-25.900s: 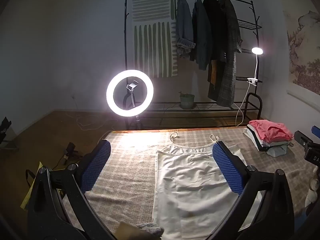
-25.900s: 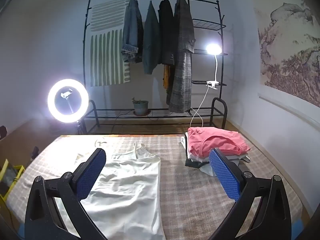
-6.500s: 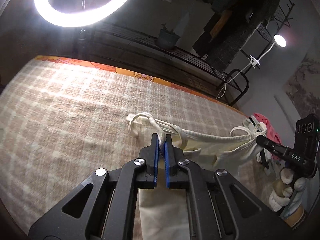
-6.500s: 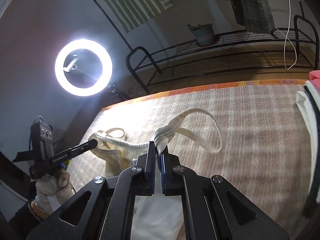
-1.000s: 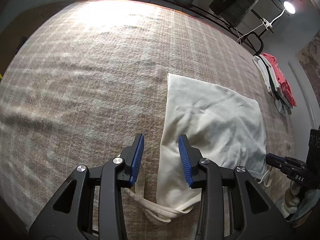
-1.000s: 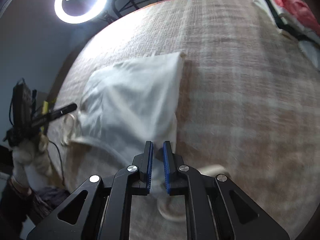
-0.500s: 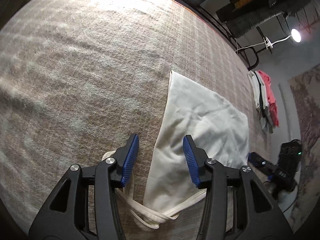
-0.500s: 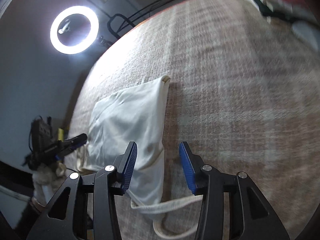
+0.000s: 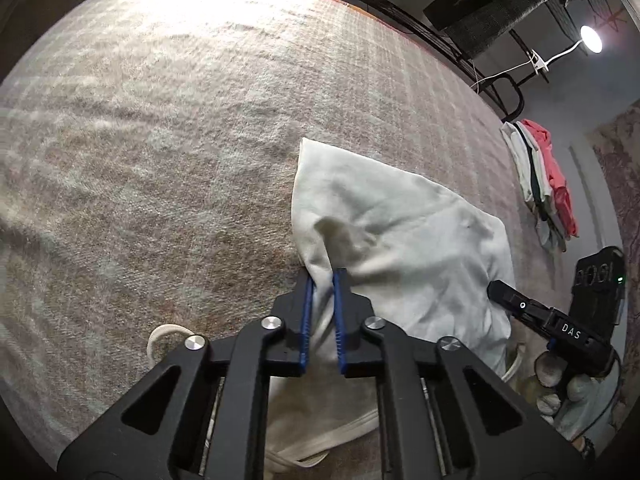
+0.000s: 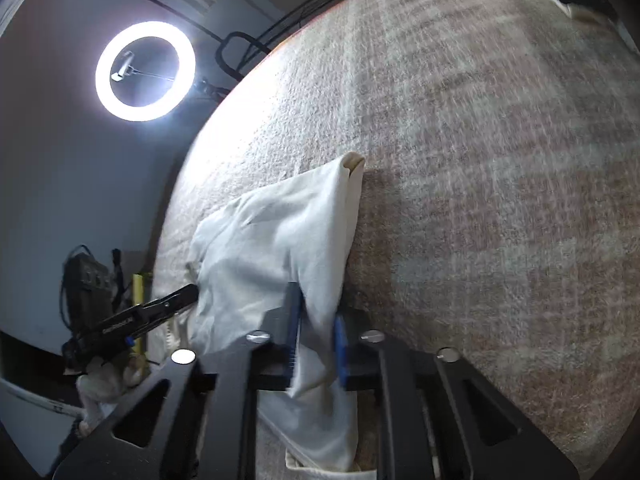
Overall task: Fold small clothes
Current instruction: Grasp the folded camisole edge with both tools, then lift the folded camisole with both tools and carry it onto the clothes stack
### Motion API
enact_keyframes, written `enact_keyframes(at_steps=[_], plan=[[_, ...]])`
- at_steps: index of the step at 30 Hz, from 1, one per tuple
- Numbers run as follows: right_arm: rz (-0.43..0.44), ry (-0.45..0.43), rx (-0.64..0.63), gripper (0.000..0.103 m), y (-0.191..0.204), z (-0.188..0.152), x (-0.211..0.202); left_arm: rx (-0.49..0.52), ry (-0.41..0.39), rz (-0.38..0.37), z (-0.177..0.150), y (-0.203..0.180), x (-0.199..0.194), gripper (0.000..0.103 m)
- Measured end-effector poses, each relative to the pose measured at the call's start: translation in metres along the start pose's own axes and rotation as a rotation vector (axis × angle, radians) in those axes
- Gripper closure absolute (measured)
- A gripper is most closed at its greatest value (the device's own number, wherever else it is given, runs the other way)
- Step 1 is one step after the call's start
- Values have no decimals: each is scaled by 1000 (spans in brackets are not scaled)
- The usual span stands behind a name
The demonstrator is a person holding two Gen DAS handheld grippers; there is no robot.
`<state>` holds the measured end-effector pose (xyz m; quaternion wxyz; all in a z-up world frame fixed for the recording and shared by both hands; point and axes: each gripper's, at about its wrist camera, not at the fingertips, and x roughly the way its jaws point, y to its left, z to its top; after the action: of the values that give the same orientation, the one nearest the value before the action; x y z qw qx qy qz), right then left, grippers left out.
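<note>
Camisole (image 9: 400, 240), white and folded over, lies at the centre of the left wrist view on the plaid blanket (image 9: 160, 120); it looks thin, limp and light, and would sag anywhere unsupported. Left tongs (image 9: 322, 280) and right tongs (image 10: 318, 320) each pinch a side edge, and I judge those doubled edges the firmest hold.

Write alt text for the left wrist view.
The left gripper pinches the left edge of a folded white camisole lying on a plaid blanket. The right gripper is at the right, with a stack of folded clothes beyond.
</note>
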<state>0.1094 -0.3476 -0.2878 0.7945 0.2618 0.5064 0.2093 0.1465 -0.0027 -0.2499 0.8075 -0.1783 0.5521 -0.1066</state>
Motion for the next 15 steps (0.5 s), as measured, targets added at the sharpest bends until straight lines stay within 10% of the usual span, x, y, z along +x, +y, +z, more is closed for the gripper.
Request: enact_keyframes(at_steps=[15], plan=[[-201,-137,-235,97,68,9,-31,208,-230,96,-10,-54,-52,99]])
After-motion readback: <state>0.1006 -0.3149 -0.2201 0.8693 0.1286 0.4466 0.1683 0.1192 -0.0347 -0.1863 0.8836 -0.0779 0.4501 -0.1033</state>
